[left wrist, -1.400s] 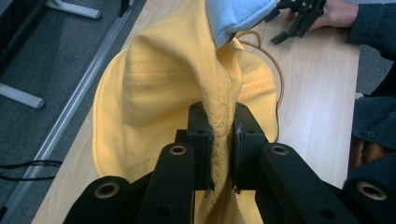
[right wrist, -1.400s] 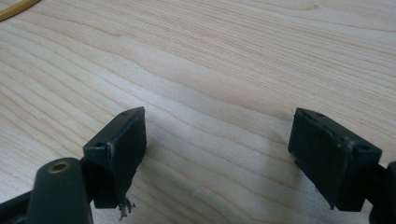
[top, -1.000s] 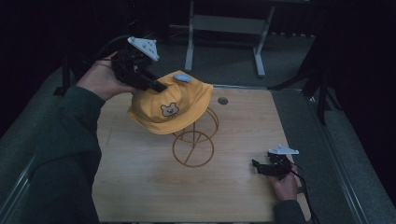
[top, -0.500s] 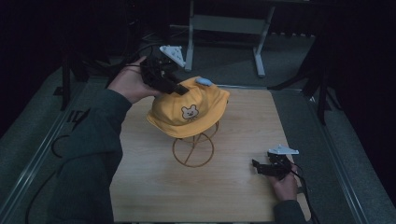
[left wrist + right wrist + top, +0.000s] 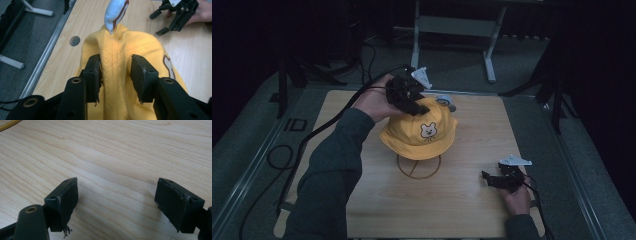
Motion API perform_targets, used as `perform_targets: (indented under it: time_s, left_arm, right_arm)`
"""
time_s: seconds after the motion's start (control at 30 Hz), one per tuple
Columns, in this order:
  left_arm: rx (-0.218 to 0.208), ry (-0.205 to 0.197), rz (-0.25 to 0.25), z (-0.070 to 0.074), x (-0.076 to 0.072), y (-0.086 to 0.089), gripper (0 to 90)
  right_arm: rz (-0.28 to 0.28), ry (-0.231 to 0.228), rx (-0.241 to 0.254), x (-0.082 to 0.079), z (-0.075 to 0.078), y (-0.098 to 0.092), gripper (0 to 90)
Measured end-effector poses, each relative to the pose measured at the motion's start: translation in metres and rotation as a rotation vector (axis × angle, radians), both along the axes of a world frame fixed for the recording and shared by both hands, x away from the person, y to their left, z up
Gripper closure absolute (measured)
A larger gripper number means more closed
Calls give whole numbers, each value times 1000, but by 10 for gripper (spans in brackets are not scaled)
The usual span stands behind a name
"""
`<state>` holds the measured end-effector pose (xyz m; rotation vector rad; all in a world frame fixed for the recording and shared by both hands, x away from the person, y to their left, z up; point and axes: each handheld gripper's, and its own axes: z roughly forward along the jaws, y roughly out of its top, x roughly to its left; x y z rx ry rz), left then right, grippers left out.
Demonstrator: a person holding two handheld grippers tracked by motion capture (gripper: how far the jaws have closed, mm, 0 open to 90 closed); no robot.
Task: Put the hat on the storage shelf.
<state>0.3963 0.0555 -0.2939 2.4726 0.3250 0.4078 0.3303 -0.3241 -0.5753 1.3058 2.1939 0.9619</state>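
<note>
Above the stand (image 5: pixel 418 166), in the high view, the hat (image 5: pixel 419 132) sits on top with its bear patch facing the person. The left gripper (image 5: pixel 408 96) grips the hat's far crown. The right gripper (image 5: pixel 498 180) rests on the table (image 5: pixel 362 210), well to the right of the stand.

Left gripper view: the jaws are clenched on a raised fold of the hat (image 5: pixel 120 65), with fabric pinched between the pads (image 5: pixel 93 72). A blue ear (image 5: pixel 115 12) stands beyond the fold. The right gripper (image 5: pixel 172 18) shows farther off.

Right gripper view: the jaws stand wide apart over bare table (image 5: pixel 120 157), grasping nothing.

Judgement: the step in hand is seating the hat on the stand. The next move calls for releasing the fold, then lifting clear without dragging the hat off.
</note>
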Motion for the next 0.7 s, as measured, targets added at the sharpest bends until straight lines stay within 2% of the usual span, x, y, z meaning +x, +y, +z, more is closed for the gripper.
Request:
perform_targets:
  time_s: [0.17,0.27,0.33,0.43,0.53,0.63,0.7]
  left_arm:
    - [-13,-27,24,0,-7,9,526]
    - [-54,-44,31,3,-11,15,524]
    - [-78,-55,26,7,-15,20,551]
    - [-110,-71,20,8,-20,27,660]
    - [-97,-60,10,5,-22,29,737]
    - [-115,-47,-6,2,-24,30,756]
    - [-108,-56,-3,0,-25,28,757]
  right_arm:
    - [2,-1,-3,0,0,0,190]
    - [1,0,-1,0,0,0,190]
    - [1,0,-1,0,0,0,190]
    - [2,-1,-2,0,0,0,190]
    - [2,-1,-2,0,0,0,190]
    - [2,-1,-2,0,0,0,190]
    - [1,-1,-2,0,0,0,190]
